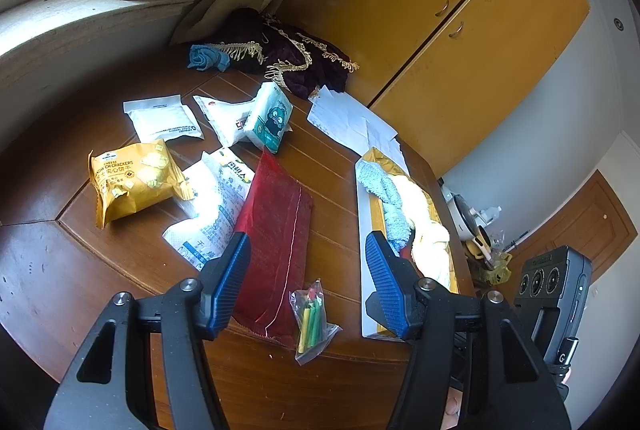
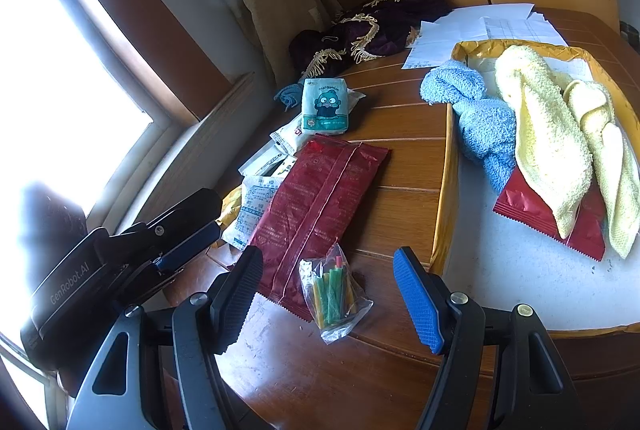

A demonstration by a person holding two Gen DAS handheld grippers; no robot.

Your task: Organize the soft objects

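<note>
While both grippers hang empty above the near edge of the tabletop, the goods lie as follows, left to right.

Toward the left edge: a yellow cracker packet, flat, apart from the rest. Behind it, a white sachet. These are crisp packets, seemingly left out of the sort.

Centre: a white printed pouch, partly under the long red packet, which runs from mid-table to the near edge. Beyond them, a tissue pack with a cartoon face leans on another white pouch.

Near edge, centre: a small clear bag of coloured sticks, just beside the red packet's near end.

Far edge: a small blue cloth touching a heap of dark fringed fabric; loose white papers to their right.

Right edge: a shallow tray with a gold rim, the apparent collecting place. In it a blue towel drapes over the tray's left rim; a yellow towel lies over a small red packet.

Left gripper: jaws spread wide, holding nothing, over the red packet's near end.

Right gripper: jaws likewise spread, straddling the stick bag without touching it.

Judged: soft cloths gathered in the tray; blue cloth at the far edge outstanding.
</note>
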